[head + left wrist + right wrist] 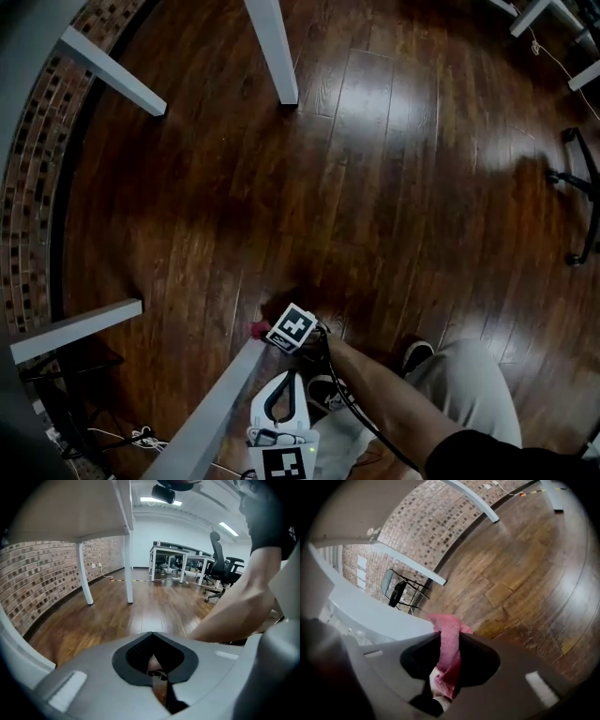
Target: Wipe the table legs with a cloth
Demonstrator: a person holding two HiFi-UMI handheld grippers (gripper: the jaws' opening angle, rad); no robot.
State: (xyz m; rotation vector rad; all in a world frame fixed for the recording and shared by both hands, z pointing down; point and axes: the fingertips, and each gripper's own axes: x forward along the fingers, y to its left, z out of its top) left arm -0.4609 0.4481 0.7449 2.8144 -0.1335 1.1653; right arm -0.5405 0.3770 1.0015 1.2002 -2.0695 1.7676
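Left hand-held gripper point(283, 380) (closed), right forearm point(375, 389) outstretched

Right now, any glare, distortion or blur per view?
Head view: wide glare patch on the wood floor, edges bowed. Left gripper view: heavy fisheye, black vignette, ceiling light blown out. Right gripper view: same fisheye, far table leg bowed; pink cloth reasonably sharp.
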